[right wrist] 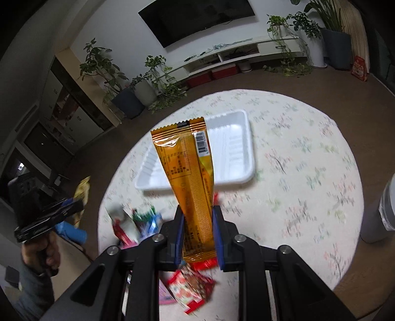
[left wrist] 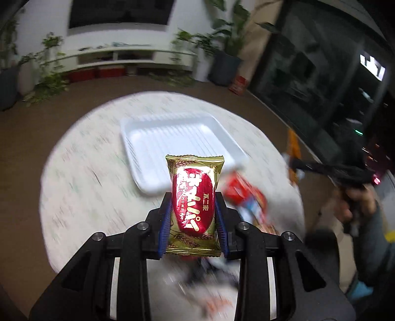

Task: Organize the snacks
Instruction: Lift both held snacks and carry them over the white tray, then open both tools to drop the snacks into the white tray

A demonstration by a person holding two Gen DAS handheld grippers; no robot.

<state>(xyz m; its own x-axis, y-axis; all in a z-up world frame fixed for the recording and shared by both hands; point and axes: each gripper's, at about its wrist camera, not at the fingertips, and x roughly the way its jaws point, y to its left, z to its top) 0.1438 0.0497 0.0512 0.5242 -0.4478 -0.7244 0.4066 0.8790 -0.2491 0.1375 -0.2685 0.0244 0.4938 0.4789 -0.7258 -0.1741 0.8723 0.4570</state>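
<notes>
Left gripper (left wrist: 193, 219): at the bottom centre of the left wrist view; its blue pads (left wrist: 165, 222) press on both sides of a gold and red snack packet (left wrist: 193, 202), so the jaws are narrow and they hold it.
Gold and red snack packet: it stands upright between the pads, above the table; its top edge overlaps the near edge of the tray in the picture.
Right gripper (right wrist: 197, 234): at the bottom centre of the right wrist view; jaws narrow, closed on the lower part of an orange snack packet (right wrist: 190, 182).
Orange snack packet: long and thin; it rises up and leans a little to the left, with a barcode near its top.
Loose snacks (right wrist: 190, 289): a blurred heap of red, green and white wrappers on the table, under and to the left of the right gripper.
Red wrapper (left wrist: 243, 195): just right of the left gripper, blurred, on the table.
White tray (right wrist: 234, 148): in the centre of both views, beyond the packets; ribbed floor, nothing inside that I can see.
Round table (right wrist: 308, 172): pale cloth with a small flower pattern.
Far: potted plants (right wrist: 103, 66) and a dark screen (right wrist: 197, 17) on the white wall, at the top of the frame.
</notes>
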